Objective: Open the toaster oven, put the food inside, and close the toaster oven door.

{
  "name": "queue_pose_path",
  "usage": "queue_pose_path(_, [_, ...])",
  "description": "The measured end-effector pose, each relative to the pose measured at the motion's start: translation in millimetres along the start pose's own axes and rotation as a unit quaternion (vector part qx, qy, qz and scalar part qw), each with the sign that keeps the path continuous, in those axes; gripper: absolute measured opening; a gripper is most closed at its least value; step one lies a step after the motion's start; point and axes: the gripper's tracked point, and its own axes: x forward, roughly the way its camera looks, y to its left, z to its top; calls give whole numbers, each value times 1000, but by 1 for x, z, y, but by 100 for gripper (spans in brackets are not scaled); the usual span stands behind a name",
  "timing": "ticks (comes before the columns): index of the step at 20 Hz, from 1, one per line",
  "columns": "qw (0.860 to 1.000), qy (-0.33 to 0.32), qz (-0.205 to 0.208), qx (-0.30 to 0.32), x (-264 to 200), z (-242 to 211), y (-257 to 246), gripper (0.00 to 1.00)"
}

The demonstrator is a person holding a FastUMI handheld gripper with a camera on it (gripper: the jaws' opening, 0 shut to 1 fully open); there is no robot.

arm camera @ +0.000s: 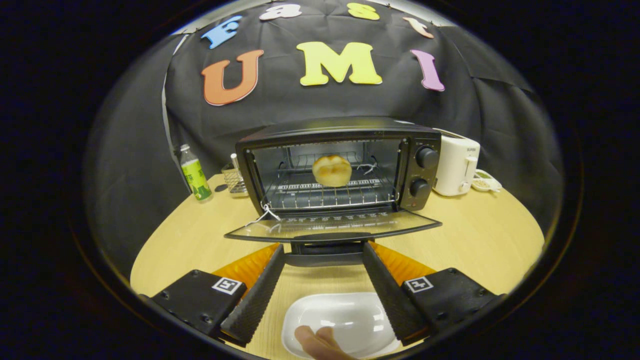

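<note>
The black toaster oven (pixel 340 165) stands on the wooden table (pixel 200 235) with its glass door (pixel 332 225) folded down flat toward me. A round bread roll (pixel 332 170) rests on the wire rack (pixel 330 192) inside. My gripper (pixel 324 247) is open, its fingertips flanking the door's handle (pixel 327 237) at the door's front edge without pressing on it. Between the fingers, nearer to me, lies an empty white dish (pixel 345 320) with a person's fingers (pixel 317 342) on its near rim.
A green-labelled bottle (pixel 194 172) and a small wire basket (pixel 234 181) stand left of the oven. A white appliance (pixel 456 165) and a small dish (pixel 484 184) sit to its right. A loose white string (pixel 262 214) hangs at the door's left hinge.
</note>
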Motion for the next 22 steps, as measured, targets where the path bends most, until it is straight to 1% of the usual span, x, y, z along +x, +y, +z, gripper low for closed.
queue_pose_path(4, [999,-51,-8,-9,-2,21,3,100])
queue_pose_path(7, [994,-103,1,-25,-1,47,6,100])
queue_pose_path(10, [991,-128,8,-38,3,64,7,100])
queue_pose_path(13, [986,-162,42,-25,-4,83,21,100])
queue_pose_path(14, [984,-174,46,-17,-9,88,23,100])
queue_pose_path(17, [980,-191,42,-23,-23,94,26,100])
queue_pose_path(22, [980,-191,51,-25,-51,99,33,100])
